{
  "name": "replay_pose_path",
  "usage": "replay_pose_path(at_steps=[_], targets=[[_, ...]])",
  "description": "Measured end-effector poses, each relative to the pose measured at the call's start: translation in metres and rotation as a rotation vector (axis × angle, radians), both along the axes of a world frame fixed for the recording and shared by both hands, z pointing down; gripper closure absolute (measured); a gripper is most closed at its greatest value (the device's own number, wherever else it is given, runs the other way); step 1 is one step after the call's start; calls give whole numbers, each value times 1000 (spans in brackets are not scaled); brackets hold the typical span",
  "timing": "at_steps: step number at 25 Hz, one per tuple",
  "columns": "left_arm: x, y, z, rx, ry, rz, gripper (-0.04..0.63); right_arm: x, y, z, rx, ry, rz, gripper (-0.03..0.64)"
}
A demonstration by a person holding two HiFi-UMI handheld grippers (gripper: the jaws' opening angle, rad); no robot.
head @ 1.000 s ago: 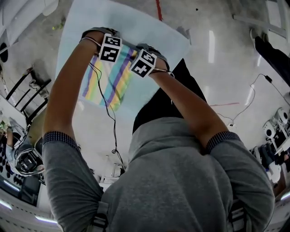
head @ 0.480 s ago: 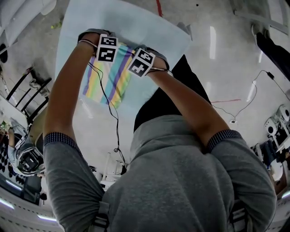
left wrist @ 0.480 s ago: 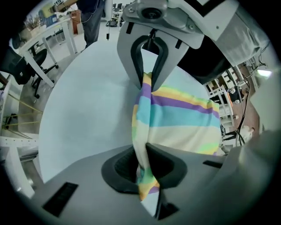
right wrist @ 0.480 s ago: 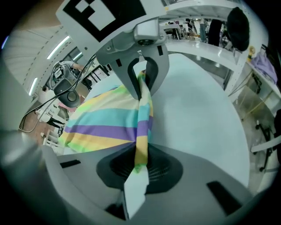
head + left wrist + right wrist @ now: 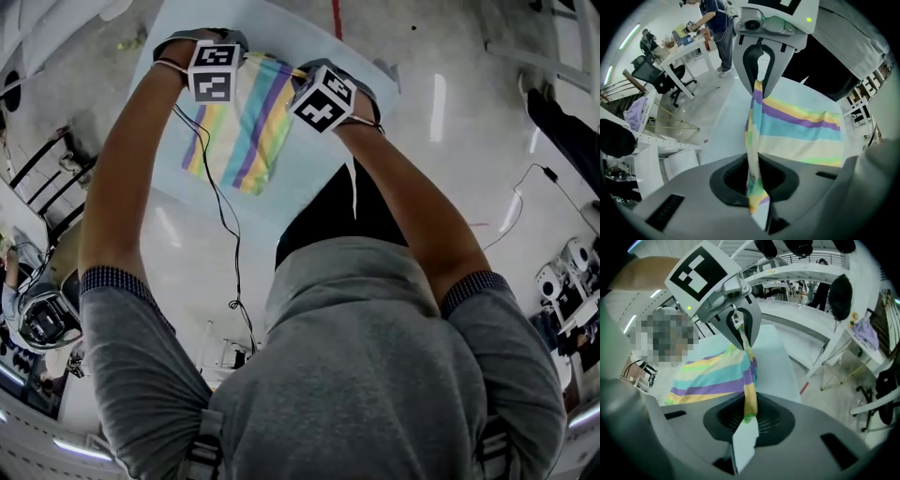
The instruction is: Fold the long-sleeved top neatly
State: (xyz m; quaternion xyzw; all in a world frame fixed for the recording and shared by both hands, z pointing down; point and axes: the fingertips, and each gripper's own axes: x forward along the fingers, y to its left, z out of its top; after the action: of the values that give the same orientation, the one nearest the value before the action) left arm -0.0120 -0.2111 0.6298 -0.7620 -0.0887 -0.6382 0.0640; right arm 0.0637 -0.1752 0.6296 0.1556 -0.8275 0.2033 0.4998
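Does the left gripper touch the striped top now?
Touching. The left gripper view shows the striped top pinched in the left gripper, whose jaws have just been closing.

Head view looks steeply down over the person onto the bench (image 5: 281, 33). Each gripper view sits close behind its jaws: left faces the right tool (image 5: 759, 77), right the left tool (image 5: 739, 331). All share the top (image 5: 246, 122).

i count two grippers, a left gripper (image 5: 757, 199) and a right gripper (image 5: 745, 427), one striped top (image 5: 246, 122), one pale blue table (image 5: 281, 42).
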Motion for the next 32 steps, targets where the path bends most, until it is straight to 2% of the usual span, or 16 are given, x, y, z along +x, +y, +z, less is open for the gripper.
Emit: replay_pose_path(at_steps=[6, 9, 12, 17, 21, 26, 32], targets=[[20, -27, -45, 122, 71, -19, 548, 22, -33, -37, 58, -6, 33, 565], [24, -19, -69, 170, 110, -12, 548, 25, -25, -60, 74, -18, 16, 565], [16, 6, -87, 208, 137, 15, 548, 16, 0, -79, 87, -32, -46, 565], [-7, 66, -103, 213, 163, 21, 546, -9, 59, -99, 74, -66, -151, 565], [-31, 107, -101, 208, 155, 1, 543, -33, 104, -100, 39, -83, -232, 565], [-55, 153, -82, 180, 139, -41, 532, -58, 157, -84, -18, -76, -348, 565], [-76, 198, -44, 160, 124, -93, 529, -79, 207, -48, -37, -56, -449, 565]])
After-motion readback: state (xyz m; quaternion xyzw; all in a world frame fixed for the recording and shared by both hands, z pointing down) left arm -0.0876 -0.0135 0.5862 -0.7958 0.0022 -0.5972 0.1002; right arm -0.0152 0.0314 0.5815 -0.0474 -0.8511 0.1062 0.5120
